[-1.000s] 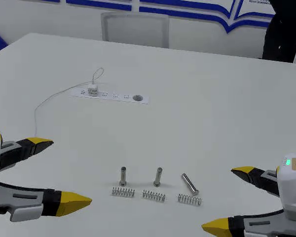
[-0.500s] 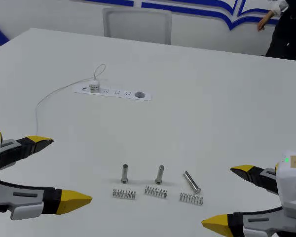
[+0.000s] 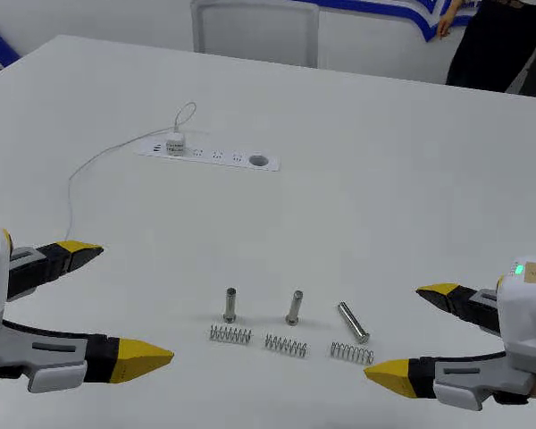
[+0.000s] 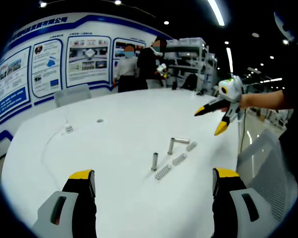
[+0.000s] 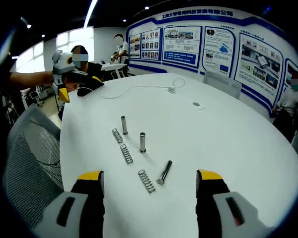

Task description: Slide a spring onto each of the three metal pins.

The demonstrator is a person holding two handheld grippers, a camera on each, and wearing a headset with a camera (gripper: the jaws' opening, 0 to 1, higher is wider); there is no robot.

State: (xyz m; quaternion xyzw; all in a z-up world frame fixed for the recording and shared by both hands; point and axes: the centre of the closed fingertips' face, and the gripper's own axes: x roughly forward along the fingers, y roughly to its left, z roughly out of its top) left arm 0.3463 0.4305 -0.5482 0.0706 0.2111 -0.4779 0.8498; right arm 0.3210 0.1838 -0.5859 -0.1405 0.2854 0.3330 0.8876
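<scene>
Three metal pins rest on the white table (image 3: 357, 179). The left pin (image 3: 230, 304) and the middle pin (image 3: 294, 307) stand upright; the right pin (image 3: 353, 323) lies on its side. In front of each lies a spring: left (image 3: 230, 335), middle (image 3: 285, 344), right (image 3: 351, 353). My left gripper (image 3: 125, 304) hovers open at the left of the row with nothing between its yellow tips. My right gripper (image 3: 415, 331) hovers open at the right, also empty. The right gripper view has the pins (image 5: 142, 142) and springs (image 5: 125, 153) ahead; the left gripper view has them (image 4: 154, 161) ahead too.
A white power strip (image 3: 210, 155) with a plugged charger and a thin cable (image 3: 89, 170) lies further back on the table. A grey chair (image 3: 255, 31) stands at the far edge. A person (image 3: 491, 40) stands at the back right.
The head camera has tilted, so the table and parts sit slightly differently in the picture. Both grippers stay open at either side of the row, much as before.
</scene>
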